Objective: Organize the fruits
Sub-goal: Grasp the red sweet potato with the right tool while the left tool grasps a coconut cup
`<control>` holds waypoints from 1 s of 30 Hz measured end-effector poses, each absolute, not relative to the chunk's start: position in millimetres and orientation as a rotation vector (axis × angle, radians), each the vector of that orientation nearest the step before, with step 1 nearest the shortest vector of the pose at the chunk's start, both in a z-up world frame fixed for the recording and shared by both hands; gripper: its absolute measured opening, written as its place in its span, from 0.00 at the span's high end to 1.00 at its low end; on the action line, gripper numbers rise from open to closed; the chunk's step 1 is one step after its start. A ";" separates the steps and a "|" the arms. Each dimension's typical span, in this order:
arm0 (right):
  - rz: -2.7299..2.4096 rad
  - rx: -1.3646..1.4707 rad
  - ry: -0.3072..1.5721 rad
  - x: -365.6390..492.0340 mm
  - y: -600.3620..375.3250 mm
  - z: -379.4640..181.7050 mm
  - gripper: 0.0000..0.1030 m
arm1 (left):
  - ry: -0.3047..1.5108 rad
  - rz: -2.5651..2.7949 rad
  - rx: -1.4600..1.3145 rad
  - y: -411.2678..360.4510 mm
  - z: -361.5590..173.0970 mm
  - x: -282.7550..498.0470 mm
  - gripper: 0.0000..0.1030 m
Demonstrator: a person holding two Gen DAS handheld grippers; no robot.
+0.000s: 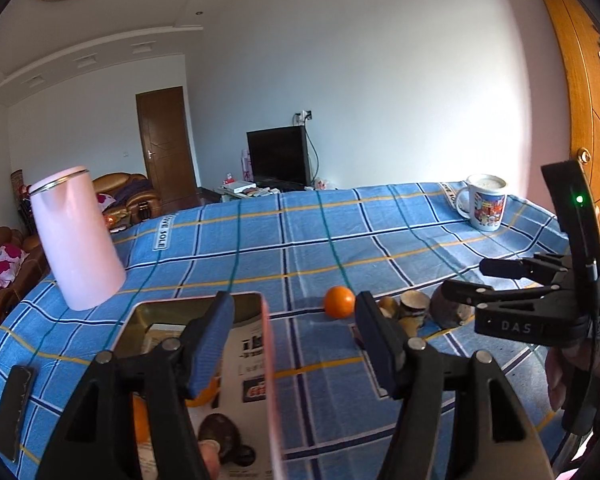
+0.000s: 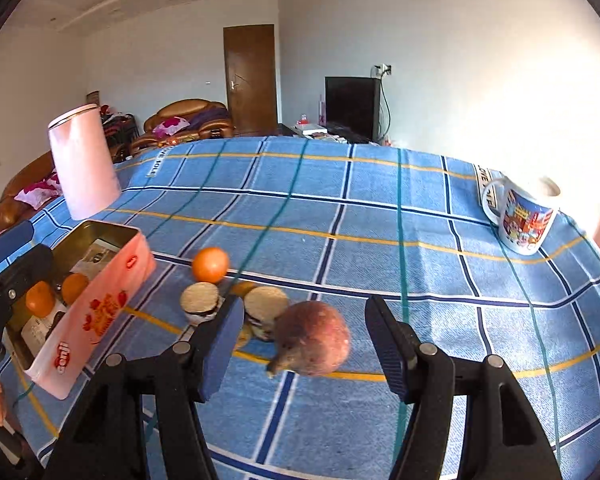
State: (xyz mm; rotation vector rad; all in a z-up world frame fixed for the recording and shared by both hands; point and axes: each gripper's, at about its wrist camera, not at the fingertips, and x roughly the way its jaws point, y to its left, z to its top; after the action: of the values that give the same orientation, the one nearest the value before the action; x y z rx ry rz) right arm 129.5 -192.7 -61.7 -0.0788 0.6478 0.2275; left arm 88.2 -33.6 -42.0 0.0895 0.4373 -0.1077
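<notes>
While both claws stood half open and empty, the left gripper [image 1: 296, 344] hung over the tin [image 2: 100, 300]; the right gripper [image 2: 304, 344] hovered near the pomegranate [image 2: 312, 340]; one orange [image 2: 210, 264] lay farther off.

White walls [image 1: 380, 80] glow with bright light at right; a brown door [image 1: 168, 144] stands mid-left, a dark television [image 1: 278, 158] at centre, brown sofas [image 2: 188, 118] crowd the left, and an orange wooden panel [image 1: 576, 80] fills upper right.
</notes>
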 end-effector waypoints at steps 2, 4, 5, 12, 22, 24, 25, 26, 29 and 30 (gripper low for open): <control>0.242 -0.061 0.686 137.7 -196.2 -68.0 0.37 | 0.455 -0.128 0.095 -46.8 -46.2 97.1 0.37; 0.253 -0.048 0.717 144.5 -196.5 -73.0 0.37 | 0.466 -0.128 0.110 -55.8 -51.8 105.7 0.37; 0.248 -0.050 0.728 146.2 -196.2 -76.1 0.37 | 0.476 -0.132 0.117 -58.6 -54.8 110.0 0.37; 0.273 -0.007 0.799 160.4 -205.1 -88.7 0.40 | 0.522 -0.094 0.163 -56.2 -66.4 126.8 0.34; 0.294 0.040 0.812 160.2 -214.9 -91.0 0.49 | 0.527 -0.029 0.144 -25.7 -65.5 131.1 0.31; 0.271 0.060 0.792 158.0 -221.1 -88.5 0.49 | 0.527 -0.053 0.157 -36.5 -64.7 128.8 0.31; 0.258 0.064 0.782 156.9 -222.6 -87.3 0.49 | 0.532 -0.072 0.162 -42.9 -64.7 128.2 0.31; 0.252 0.069 0.773 155.7 -223.9 -86.2 0.49 | 0.542 -0.090 0.166 -49.0 -64.9 128.9 0.31; 0.239 0.070 0.755 153.1 -225.5 -83.7 0.49 | 0.594 -0.138 0.168 -64.6 -71.3 136.9 0.31; 0.238 0.067 0.751 152.4 -225.2 -83.0 0.49 | 0.610 -0.138 0.177 -69.0 -74.4 140.4 0.31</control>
State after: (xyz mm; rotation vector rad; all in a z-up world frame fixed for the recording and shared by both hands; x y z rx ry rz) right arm 152.4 -225.2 -83.0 0.0671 0.7510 0.2380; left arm 140.4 -69.0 -74.4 0.1774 0.6102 -0.1384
